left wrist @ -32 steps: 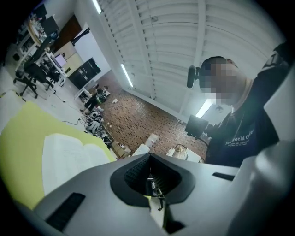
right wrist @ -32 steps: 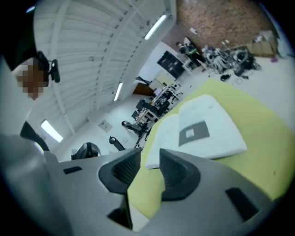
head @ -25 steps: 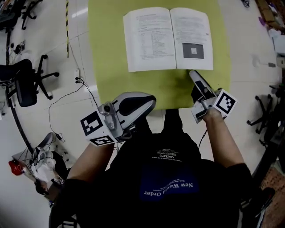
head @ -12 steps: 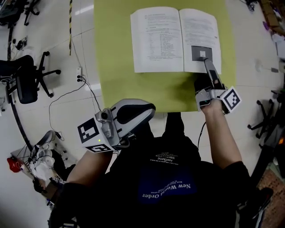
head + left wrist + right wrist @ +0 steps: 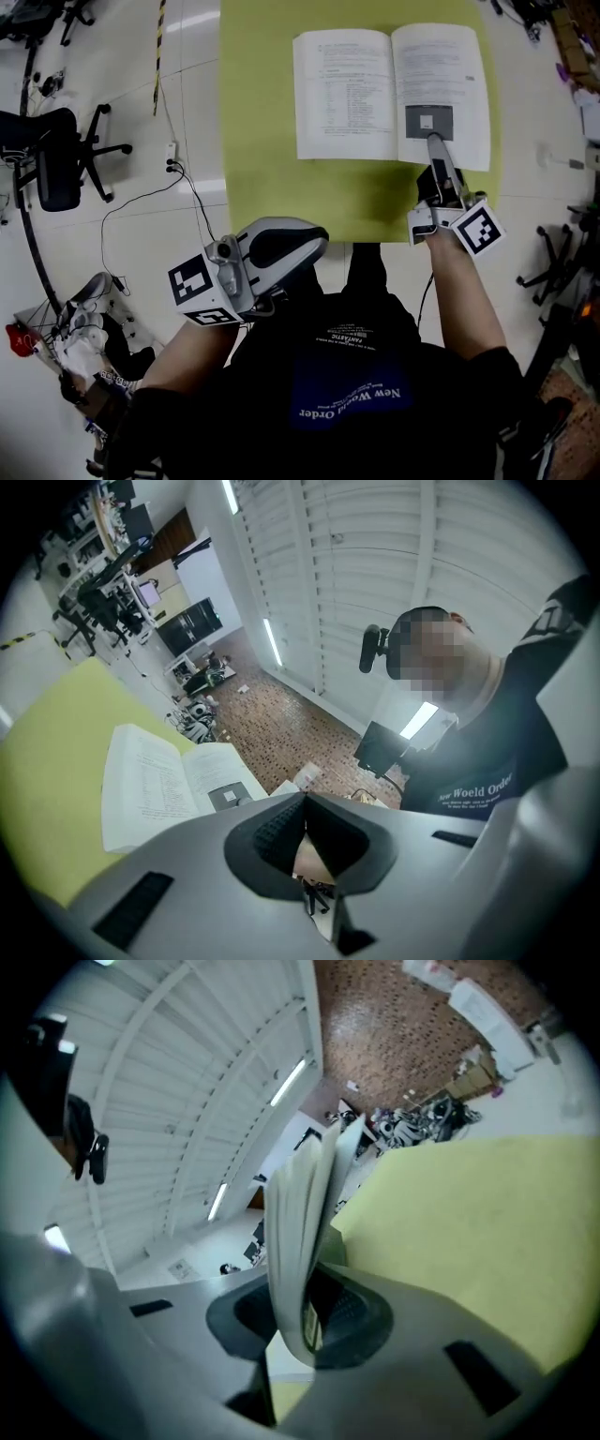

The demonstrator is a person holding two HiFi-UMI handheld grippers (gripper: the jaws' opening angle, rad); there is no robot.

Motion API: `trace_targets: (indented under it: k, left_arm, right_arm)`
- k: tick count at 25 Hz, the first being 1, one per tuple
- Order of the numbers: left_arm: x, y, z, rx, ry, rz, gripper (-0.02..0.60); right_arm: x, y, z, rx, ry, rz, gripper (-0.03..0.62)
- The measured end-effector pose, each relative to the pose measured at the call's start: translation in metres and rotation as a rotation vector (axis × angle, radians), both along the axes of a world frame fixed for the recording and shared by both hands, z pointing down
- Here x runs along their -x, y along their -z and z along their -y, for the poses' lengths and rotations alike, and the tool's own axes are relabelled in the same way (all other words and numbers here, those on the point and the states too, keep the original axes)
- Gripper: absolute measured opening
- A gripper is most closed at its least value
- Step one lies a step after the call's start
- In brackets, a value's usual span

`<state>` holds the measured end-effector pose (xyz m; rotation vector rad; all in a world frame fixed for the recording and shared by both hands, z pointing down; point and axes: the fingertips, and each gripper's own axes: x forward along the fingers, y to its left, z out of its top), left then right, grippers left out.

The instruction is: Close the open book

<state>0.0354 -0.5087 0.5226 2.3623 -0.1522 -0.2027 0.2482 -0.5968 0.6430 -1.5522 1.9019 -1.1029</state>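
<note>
Center right, the right gripper (image 5: 436, 150) has just been closing onto the right-hand pages of the open book (image 5: 347, 94). Lower left, the left gripper (image 5: 315, 242) has its jaws together, empty.

Yellow table (image 5: 262, 141) bare left of the book (image 5: 347, 94) — free passage, office chair (image 5: 56, 159) well clear

Book (image 5: 392, 94): one
Grippers: two, the left gripper (image 5: 302, 806) and the right gripper (image 5: 436, 150)
Green table (image 5: 262, 141): one
Office chairs (image 5: 56, 159) (image 5: 551, 255): at least two
</note>
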Motion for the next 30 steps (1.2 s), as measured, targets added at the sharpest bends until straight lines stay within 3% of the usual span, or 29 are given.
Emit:
trace_targets:
  k: [10,19,21,25,27,30]
  left_arm:
    - [0.032,0.003,0.000,0.001,0.063,-0.024,0.006]
    - [0.073,-0.002,0.005,0.018,0.131,-0.043,0.006]
    - [0.080,-0.004,0.006,0.021,0.147,-0.045,0.006]
    - [0.093,-0.005,0.007,0.031,0.174,-0.059,0.006]
    - [0.101,-0.005,0.007,0.037,0.185,-0.063,0.006]
    - [0.110,-0.006,0.007,0.046,0.198,-0.072,0.006]
  right_arm:
    - [0.086,0.007,0.019,0.020,0.294,-0.496,0.051]
    - [0.135,-0.026,0.029,0.123,0.460,-0.731,0.094]
    - [0.145,-0.034,0.028,0.141,0.515,-0.761,0.117]
    - [0.171,-0.053,0.014,0.163,0.731,-0.924,0.290]
    - [0.176,-0.059,0.012,0.181,0.793,-1.006,0.294]
    - [0.176,-0.063,0.012,0.221,0.837,-1.046,0.293]
